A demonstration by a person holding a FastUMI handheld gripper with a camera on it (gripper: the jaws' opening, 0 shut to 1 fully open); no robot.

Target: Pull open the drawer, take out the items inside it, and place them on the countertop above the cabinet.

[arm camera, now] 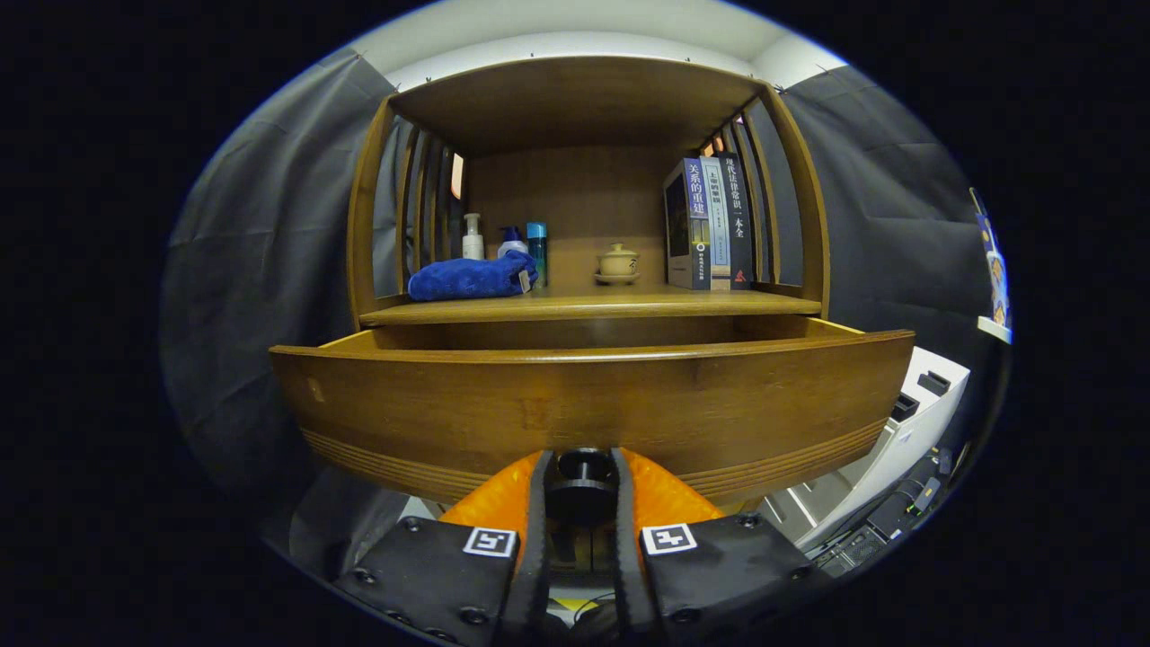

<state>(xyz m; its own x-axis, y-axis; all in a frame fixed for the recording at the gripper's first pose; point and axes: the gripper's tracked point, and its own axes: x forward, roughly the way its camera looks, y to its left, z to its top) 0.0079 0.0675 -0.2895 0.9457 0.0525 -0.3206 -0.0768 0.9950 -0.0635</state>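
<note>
The tall wooden drawer (593, 404) front is hiding whatever is lying inside. The tool (582, 481) is clenching the dark round knob (584, 476), both fingers pressing its sides at the front's lower middle. The drawer is standing pulled out beneath the bench (584, 305). On it, at 11 o'clock, a soft blue cloth (472, 277) is lying before small bottles (503, 238); at 12 a lidded cup (618, 262); at 1 upright books (710, 225).

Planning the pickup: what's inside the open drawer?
Unknown: the drawer front panel hides its inside. The gripper is shut on the knob. The blue towel lies on the countertop above.
</note>
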